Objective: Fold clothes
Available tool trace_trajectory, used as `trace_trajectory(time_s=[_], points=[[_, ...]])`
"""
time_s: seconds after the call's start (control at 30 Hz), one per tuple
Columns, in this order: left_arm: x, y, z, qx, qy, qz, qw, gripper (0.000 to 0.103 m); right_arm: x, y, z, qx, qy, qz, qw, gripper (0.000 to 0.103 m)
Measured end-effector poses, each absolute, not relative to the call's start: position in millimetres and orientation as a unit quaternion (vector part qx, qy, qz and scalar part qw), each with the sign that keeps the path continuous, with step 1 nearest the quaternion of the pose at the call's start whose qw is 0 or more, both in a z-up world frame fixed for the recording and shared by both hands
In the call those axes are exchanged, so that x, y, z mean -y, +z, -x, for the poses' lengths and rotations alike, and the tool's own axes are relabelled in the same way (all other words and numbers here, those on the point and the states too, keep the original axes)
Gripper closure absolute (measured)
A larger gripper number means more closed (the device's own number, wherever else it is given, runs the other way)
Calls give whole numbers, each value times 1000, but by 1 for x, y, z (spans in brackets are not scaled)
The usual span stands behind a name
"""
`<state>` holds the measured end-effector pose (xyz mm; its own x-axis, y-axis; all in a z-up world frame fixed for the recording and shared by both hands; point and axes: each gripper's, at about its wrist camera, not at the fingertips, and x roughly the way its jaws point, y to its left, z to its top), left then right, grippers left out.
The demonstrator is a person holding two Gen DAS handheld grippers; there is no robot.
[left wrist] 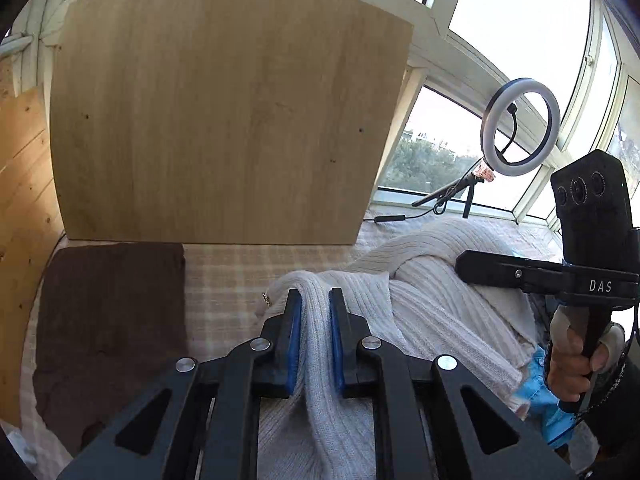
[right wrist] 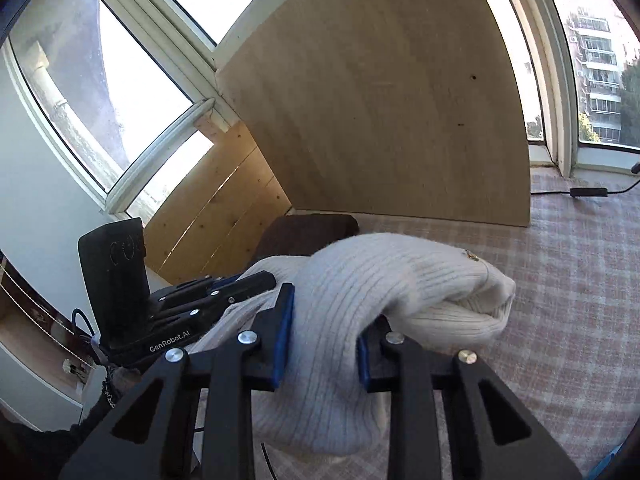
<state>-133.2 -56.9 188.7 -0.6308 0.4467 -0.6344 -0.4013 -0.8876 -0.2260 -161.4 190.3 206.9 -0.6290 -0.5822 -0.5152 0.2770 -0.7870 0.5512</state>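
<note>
While my left tool pinches a fold of the cream ribbed knit sweater, my right tool clamps its bunched bulk, raised over the pink checked surface, brown folded cloth behind-left.

Two wrist fisheyes look forward along their jaws, angled down, close over a cream knit sweater on a checked bedcover. Both share the upright wooden board and windows; each catches the other gripper.
</note>
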Motion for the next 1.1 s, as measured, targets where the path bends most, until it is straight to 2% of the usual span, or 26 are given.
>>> trace_trajectory(time_s=[0.1, 0.17, 0.2, 0.23, 0.27, 0.33, 0.4, 0.57, 0.63, 0.77, 0.87, 0.93, 1.0, 1.03, 1.1], points=[[117, 211, 137, 7, 925, 331, 190, 91, -133, 226, 184, 188, -884, -327, 276, 78], [158, 203, 147, 2, 926, 344, 158, 91, -96, 216, 201, 179, -881, -333, 286, 78], [178, 189, 155, -8, 924, 358, 134, 88, -78, 201, 211, 188, -872, -347, 291, 77], [196, 167, 164, -27, 917, 386, 98, 80, -60, 178, 220, 189, -860, -377, 288, 77], [212, 139, 175, -52, 902, 425, 52, 79, -41, 148, 228, 181, -845, -420, 277, 74], [242, 97, 185, -74, 871, 486, -4, 84, -7, 91, 239, 135, -802, -527, 248, 73], [264, 80, 183, -55, 864, 501, -15, 85, 5, 67, 230, 114, -779, -565, 249, 73], [258, 94, 181, -8, 894, 446, 49, 85, 3, 132, 227, 74, -846, -461, 258, 73], [243, 87, 193, -4, 894, 442, 75, 79, 9, 148, 250, 66, -866, -429, 249, 71], [232, 34, 223, -21, 872, 486, 52, 79, 27, 110, 305, 29, -852, -474, 219, 71], [238, 27, 226, 7, 878, 476, 52, 77, 35, 68, 318, -4, -830, -519, 203, 70], [239, 39, 220, 25, 882, 469, 47, 79, 35, 77, 311, -13, -838, -509, 195, 69], [239, 55, 207, 41, 888, 455, 44, 79, 24, 93, 300, 22, -835, -515, 193, 69], [237, 65, 199, 46, 891, 449, 39, 75, 17, 103, 290, 39, -836, -509, 199, 68], [231, 81, 178, 52, 895, 441, 26, 67, 3, 124, 266, 59, -845, -489, 207, 59]])
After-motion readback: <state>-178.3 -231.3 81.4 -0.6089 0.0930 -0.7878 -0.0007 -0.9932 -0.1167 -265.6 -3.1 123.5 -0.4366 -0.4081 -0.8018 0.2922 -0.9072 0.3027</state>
